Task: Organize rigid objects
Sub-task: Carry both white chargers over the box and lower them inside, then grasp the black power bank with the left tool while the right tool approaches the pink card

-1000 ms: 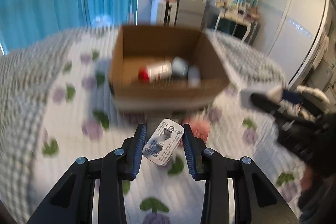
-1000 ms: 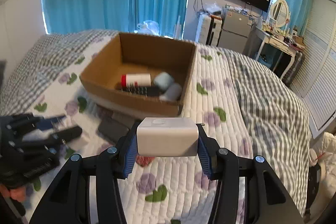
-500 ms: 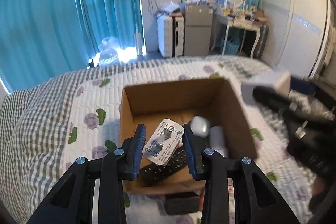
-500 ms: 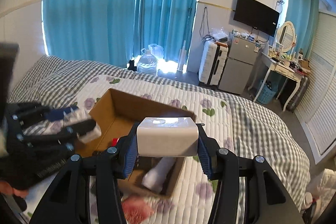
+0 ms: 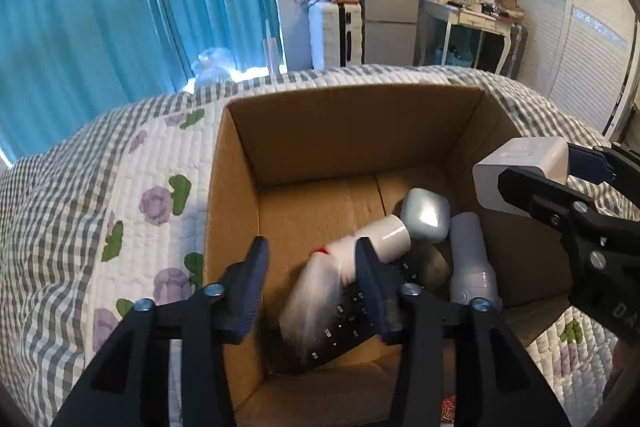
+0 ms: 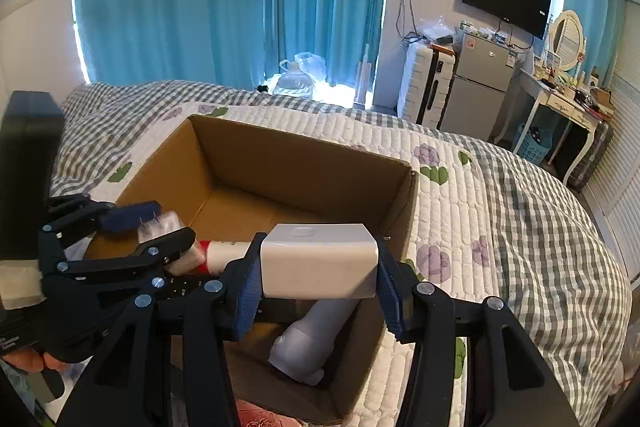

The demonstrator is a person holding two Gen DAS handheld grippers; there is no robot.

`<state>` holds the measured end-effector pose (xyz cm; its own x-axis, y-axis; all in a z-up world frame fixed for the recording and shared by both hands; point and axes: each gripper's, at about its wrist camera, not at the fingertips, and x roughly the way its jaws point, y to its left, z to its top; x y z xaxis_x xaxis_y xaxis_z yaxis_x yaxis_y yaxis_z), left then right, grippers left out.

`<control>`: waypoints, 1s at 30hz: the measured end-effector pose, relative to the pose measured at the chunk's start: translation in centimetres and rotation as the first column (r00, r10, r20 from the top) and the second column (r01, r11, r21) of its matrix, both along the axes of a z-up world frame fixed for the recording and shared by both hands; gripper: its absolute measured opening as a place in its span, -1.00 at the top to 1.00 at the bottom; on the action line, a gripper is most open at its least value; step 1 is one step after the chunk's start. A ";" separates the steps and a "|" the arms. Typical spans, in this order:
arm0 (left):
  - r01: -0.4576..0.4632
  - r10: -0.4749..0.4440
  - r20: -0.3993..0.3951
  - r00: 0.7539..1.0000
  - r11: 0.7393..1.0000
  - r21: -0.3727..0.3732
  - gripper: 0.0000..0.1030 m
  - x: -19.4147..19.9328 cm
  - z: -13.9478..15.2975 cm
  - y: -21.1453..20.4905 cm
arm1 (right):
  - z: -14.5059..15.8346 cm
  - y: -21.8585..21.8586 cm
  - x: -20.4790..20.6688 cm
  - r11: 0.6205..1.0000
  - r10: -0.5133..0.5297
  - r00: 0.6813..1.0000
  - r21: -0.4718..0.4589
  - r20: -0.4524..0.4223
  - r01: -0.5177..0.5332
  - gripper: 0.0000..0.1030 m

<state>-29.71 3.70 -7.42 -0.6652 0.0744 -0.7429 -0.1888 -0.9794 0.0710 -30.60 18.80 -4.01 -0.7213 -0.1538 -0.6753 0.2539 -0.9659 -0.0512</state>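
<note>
A brown cardboard box (image 5: pixel 240 195) stands open on the bed; it also shows in the right wrist view (image 6: pixel 296 163). My left gripper (image 5: pixel 312 287) is open over the box, and a blurred white charger (image 5: pixel 308 299) is between and below its fingers, apart from them. The charger shows beside the left gripper in the right wrist view (image 6: pixel 160 227). My right gripper (image 6: pixel 318 291) is shut on a white adapter block (image 6: pixel 320 261) above the box's right side; the block shows in the left wrist view (image 5: pixel 520 171). Inside lie a black remote (image 5: pixel 352 323), a white bottle (image 5: pixel 376 239), a grey case (image 5: pixel 426 213) and a white device (image 5: pixel 470 255).
The bed has a white floral quilt (image 5: pixel 140 195) and a grey checked blanket (image 6: pixel 540 211). Blue curtains, a suitcase, a small fridge and a dressing table stand beyond the bed. A red patterned item (image 6: pixel 268 417) lies in front of the box.
Both grippers moved in over the box. My left gripper opened and the white charger left its fingers, dropping into the box. The right gripper still holds the adapter block.
</note>
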 end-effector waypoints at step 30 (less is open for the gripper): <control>-0.075 0.078 -0.139 0.987 0.997 0.032 -0.82 5.3 5.5 -5.4 | 0.2 -3.3 -3.7 0.996 -0.050 0.992 -0.072 0.114 0.059 -0.30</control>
<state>-24.43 -1.70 -1.97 -0.7670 0.0375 -0.6406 -0.1032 -0.9925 0.0655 -34.26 15.48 -3.76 -0.6504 -0.1694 -0.7405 0.2007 -0.9785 0.0476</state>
